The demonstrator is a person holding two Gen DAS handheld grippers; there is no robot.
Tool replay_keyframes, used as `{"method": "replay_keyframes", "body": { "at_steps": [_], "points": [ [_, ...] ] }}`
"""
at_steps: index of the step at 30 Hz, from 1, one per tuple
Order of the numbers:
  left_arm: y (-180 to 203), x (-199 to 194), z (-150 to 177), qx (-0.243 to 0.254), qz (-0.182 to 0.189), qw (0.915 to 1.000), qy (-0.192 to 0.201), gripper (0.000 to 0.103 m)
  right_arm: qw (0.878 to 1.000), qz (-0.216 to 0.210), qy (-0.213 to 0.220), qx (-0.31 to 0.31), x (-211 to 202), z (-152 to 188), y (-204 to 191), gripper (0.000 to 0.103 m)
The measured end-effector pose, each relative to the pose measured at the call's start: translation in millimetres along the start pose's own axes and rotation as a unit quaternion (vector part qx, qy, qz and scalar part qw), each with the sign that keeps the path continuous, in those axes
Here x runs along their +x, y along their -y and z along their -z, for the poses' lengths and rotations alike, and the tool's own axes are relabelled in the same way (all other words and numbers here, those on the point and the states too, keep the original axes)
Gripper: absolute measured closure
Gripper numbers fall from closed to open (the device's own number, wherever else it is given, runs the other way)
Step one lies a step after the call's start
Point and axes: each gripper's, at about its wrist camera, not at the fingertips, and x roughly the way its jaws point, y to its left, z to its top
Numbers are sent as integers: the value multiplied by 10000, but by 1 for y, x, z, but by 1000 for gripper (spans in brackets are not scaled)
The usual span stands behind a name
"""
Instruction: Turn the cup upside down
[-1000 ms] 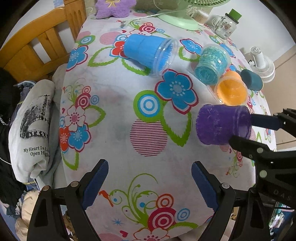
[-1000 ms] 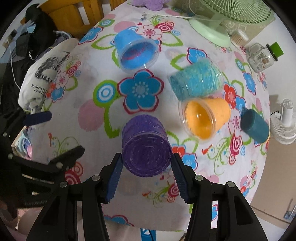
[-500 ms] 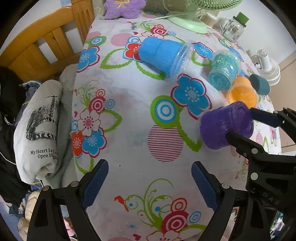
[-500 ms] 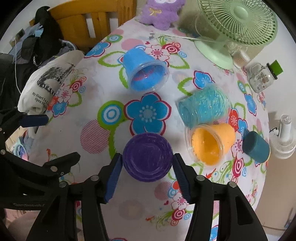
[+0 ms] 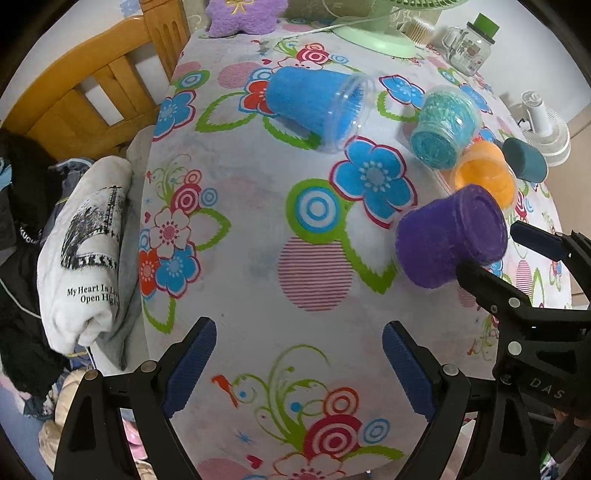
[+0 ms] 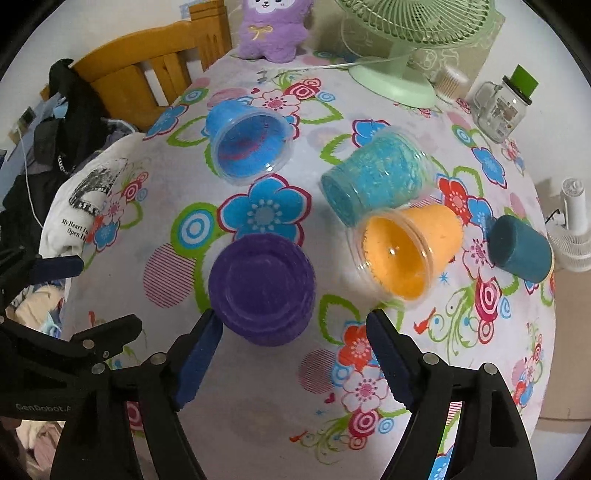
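Observation:
A purple cup (image 6: pixel 261 288) stands upside down on the flowered tablecloth (image 6: pixel 258 387), its base up. It also shows in the left wrist view (image 5: pixel 448 236), slightly tilted. My right gripper (image 6: pixel 291 339) is open, its fingers spread to either side of the cup and a little nearer than it; the left pad (image 6: pixel 199 354) is close to the cup's side. My left gripper (image 5: pixel 295 354) is open and empty over the table's near part, left of the purple cup.
A blue cup (image 6: pixel 247 142), a teal glitter cup (image 6: pixel 373 177) and an orange cup (image 6: pixel 410 251) lie on their sides behind. A dark teal cup (image 6: pixel 521 251) stands upside down at right. A green fan (image 6: pixel 399 44), a jar (image 6: pixel 502 107) and a plush toy (image 6: pixel 273 29) stand at the back.
My right gripper turned the purple cup from lying sideways to base-up, set it down on the cloth and opened its fingers. The left gripper stayed open.

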Motion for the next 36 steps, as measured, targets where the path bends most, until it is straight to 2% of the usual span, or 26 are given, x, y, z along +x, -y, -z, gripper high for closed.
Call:
{"method": "replay_keyframes", "body": {
  "at_steps": [7, 10, 19, 30, 36],
  "points": [
    [37, -11, 4, -88, -180, 9998, 5, 10, 9994, -240, 74, 224, -11, 16, 37, 20],
    [53, -20, 2, -104, -251, 9996, 101, 9, 9990, -292, 124, 315, -21, 19, 54, 14],
    [83, -53, -3, -329, -100, 9989, 329, 7, 9971, -353, 518, 422, -70, 20, 95, 11],
    [115, -110, -15, -253, -96, 9958, 871, 1, 9933, -26, 947, 656, -134, 19, 131, 11],
    [126, -131, -16, -184, 17, 9946, 1025, 0, 9910, 205, 1083, 761, -158, 22, 138, 11]
  ]
}}
